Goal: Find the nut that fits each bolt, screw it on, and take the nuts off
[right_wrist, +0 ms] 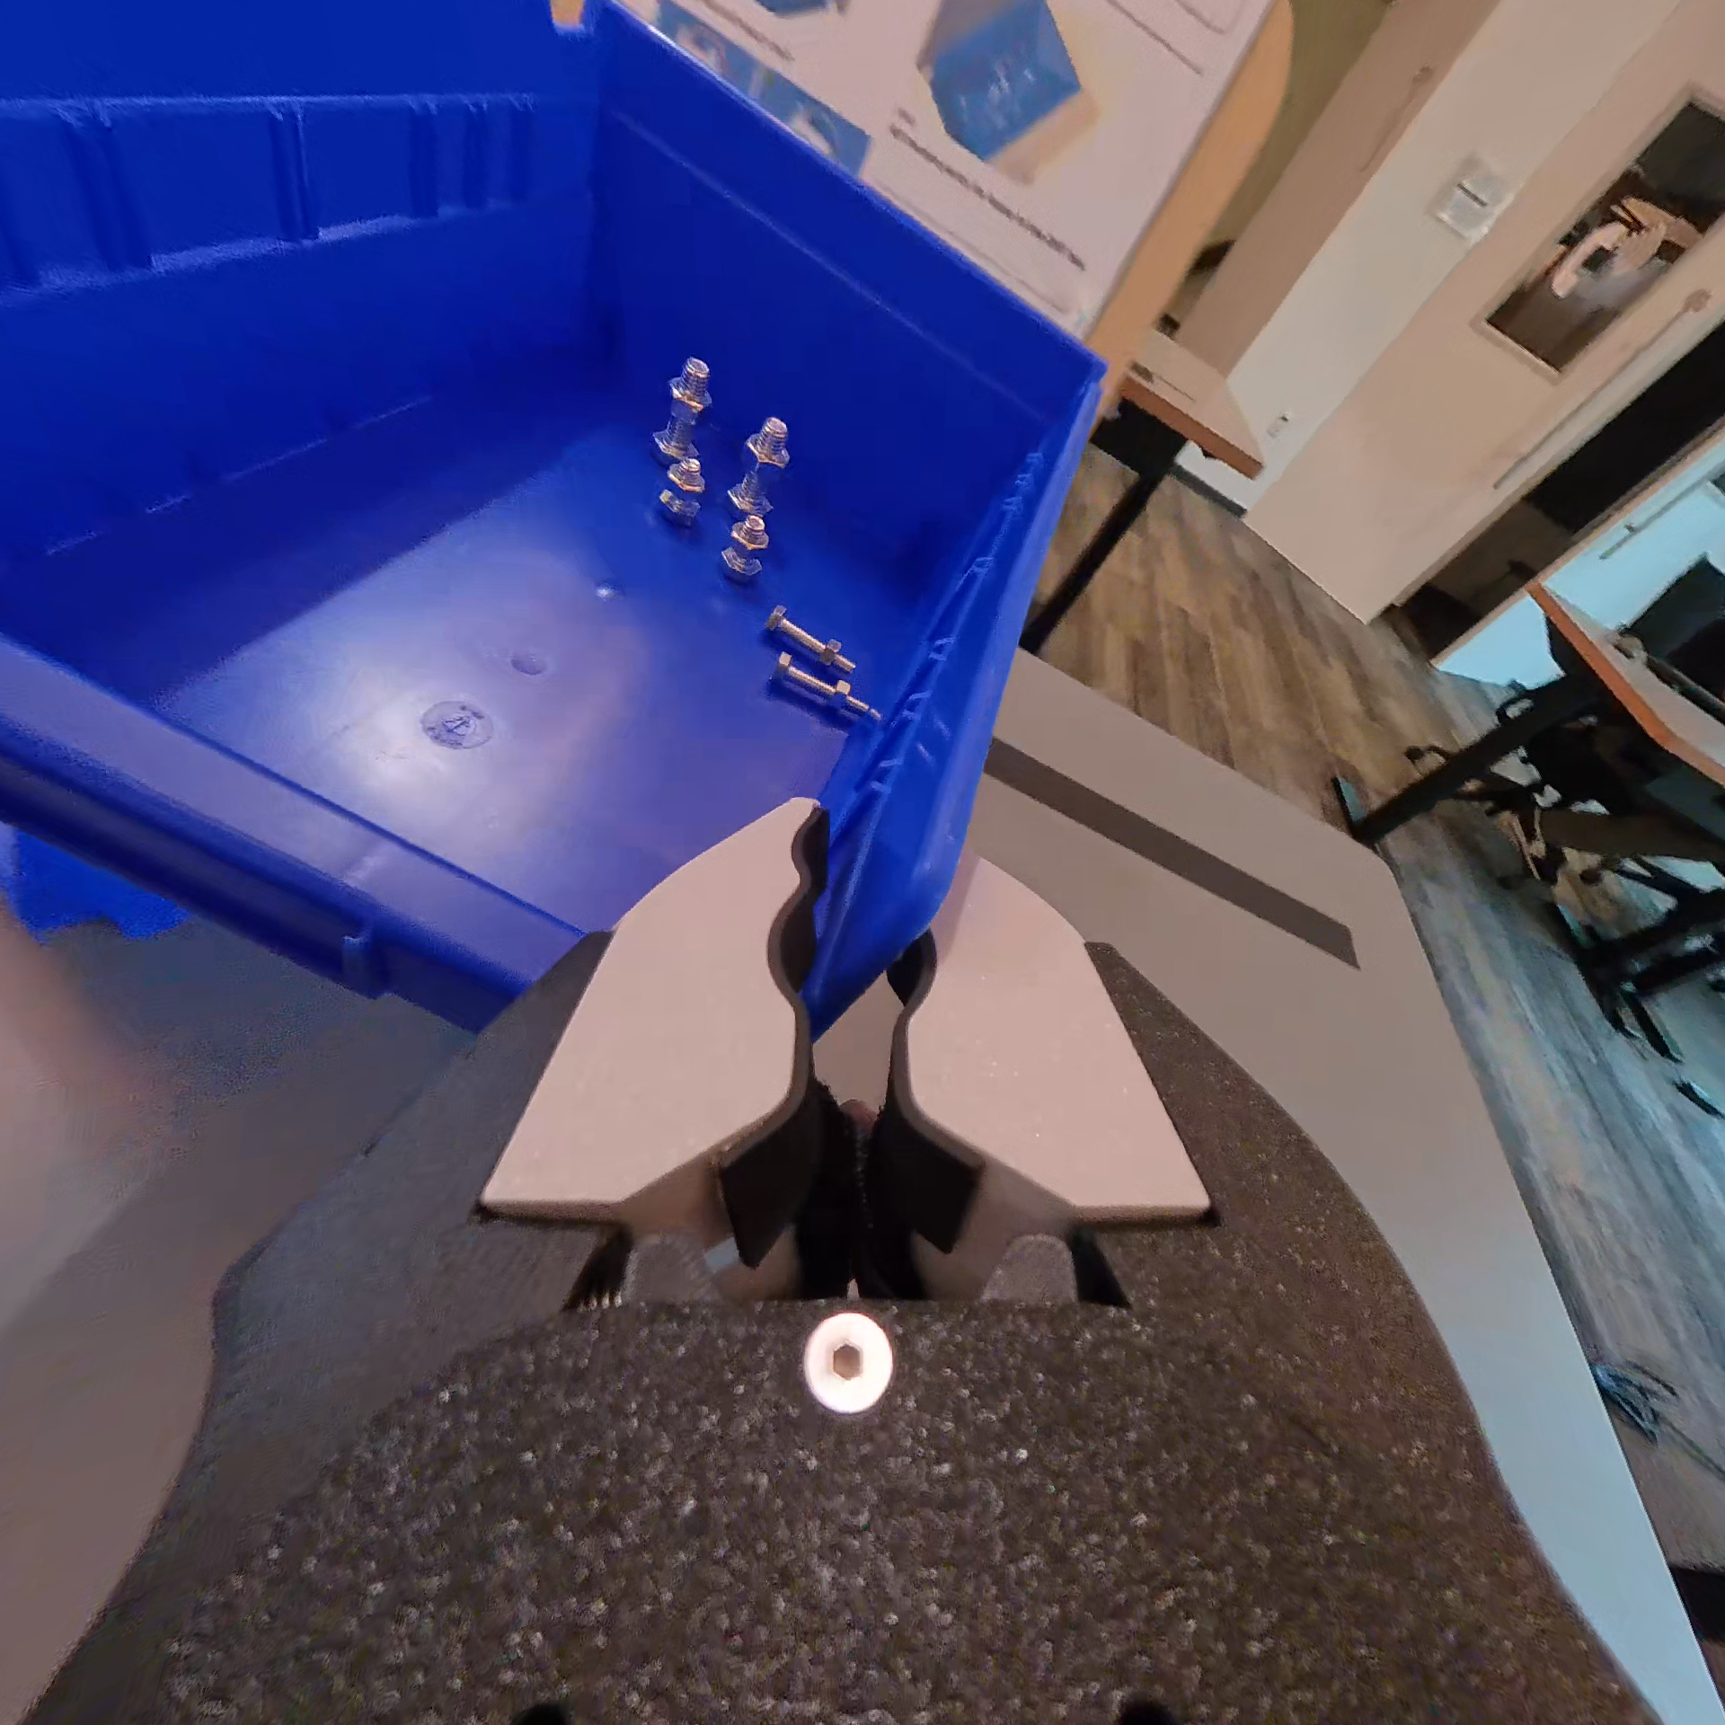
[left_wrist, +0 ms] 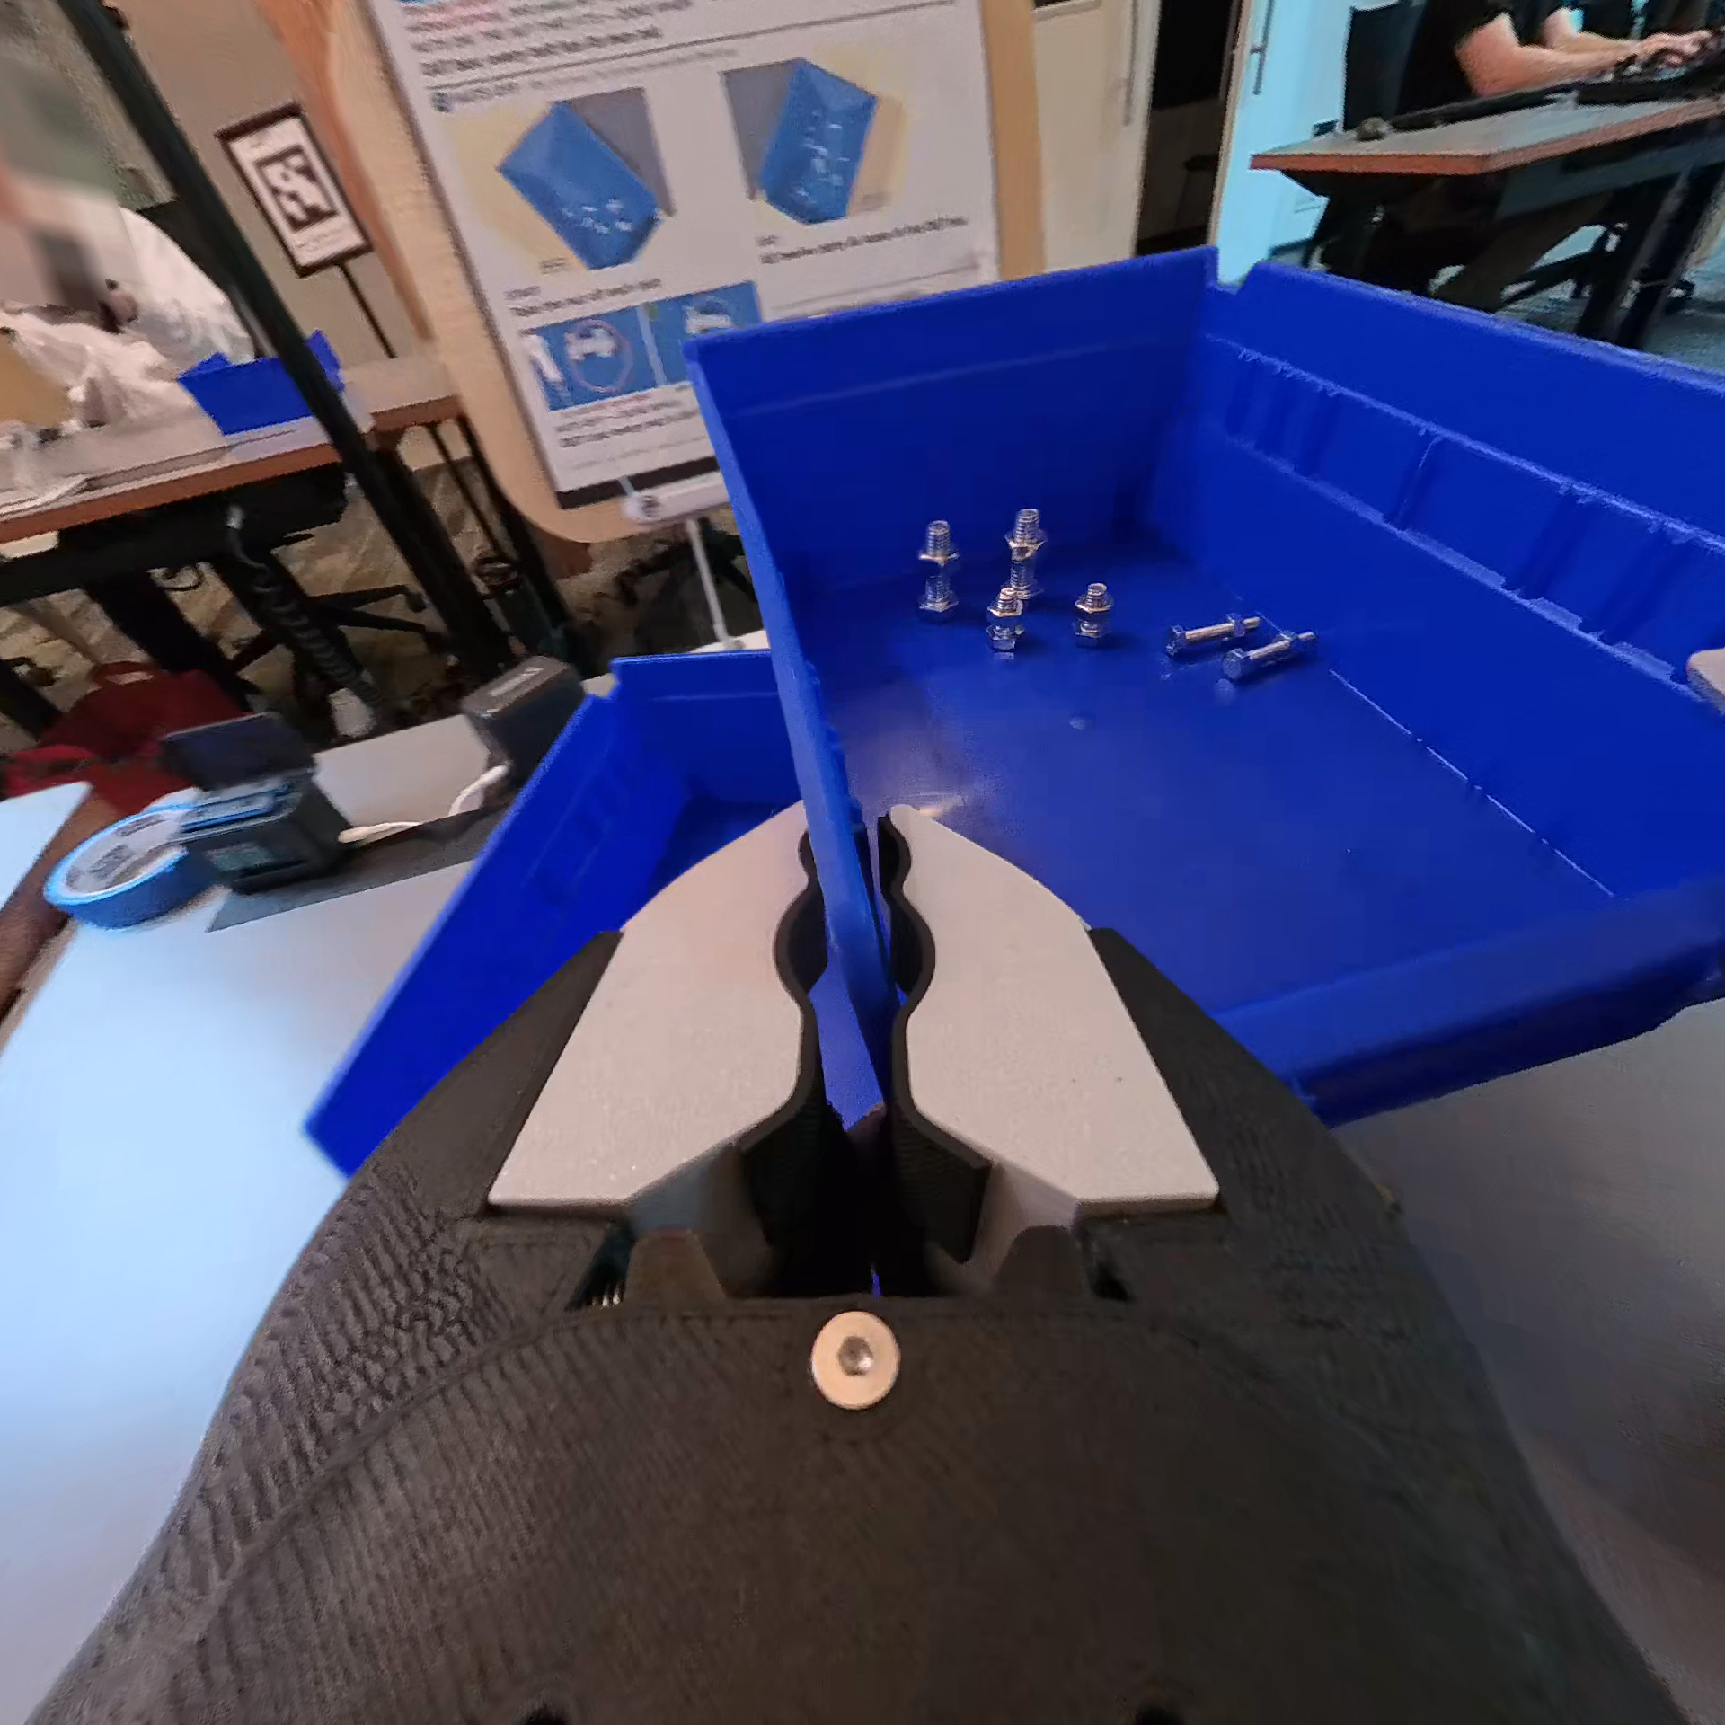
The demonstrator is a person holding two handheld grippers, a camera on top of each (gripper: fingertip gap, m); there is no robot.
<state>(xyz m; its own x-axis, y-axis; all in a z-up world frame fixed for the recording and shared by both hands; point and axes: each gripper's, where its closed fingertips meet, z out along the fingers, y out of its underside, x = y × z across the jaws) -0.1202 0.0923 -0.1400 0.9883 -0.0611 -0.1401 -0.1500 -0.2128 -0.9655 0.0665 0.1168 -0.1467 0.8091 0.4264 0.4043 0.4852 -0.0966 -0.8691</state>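
Holding 1 blue bin [left_wrist: 1400, 485]: 4 upright bolts [left_wrist: 1024, 551], 2 lying bolts [left_wrist: 1212, 637].

Soft, even indoor light, pale glare on the blue bin's floor [right_wrist: 448, 644], blurred backgrounds, wide-angle bending at edges.

Blue tape roll [left_wrist: 117, 877] on table [left_wrist: 140, 1073]

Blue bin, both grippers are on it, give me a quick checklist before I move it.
1. Left gripper clamped on the blue bin side wall: ok.
2. Right gripper clamped on the opposite wall: ok.
3. Four upright bolts standing with nuts on: ok.
4. Two lying bolts free to roll: not ok.
5. Second bin close beside it: not ok.
6. Bin lifted off the table: cannot tell.
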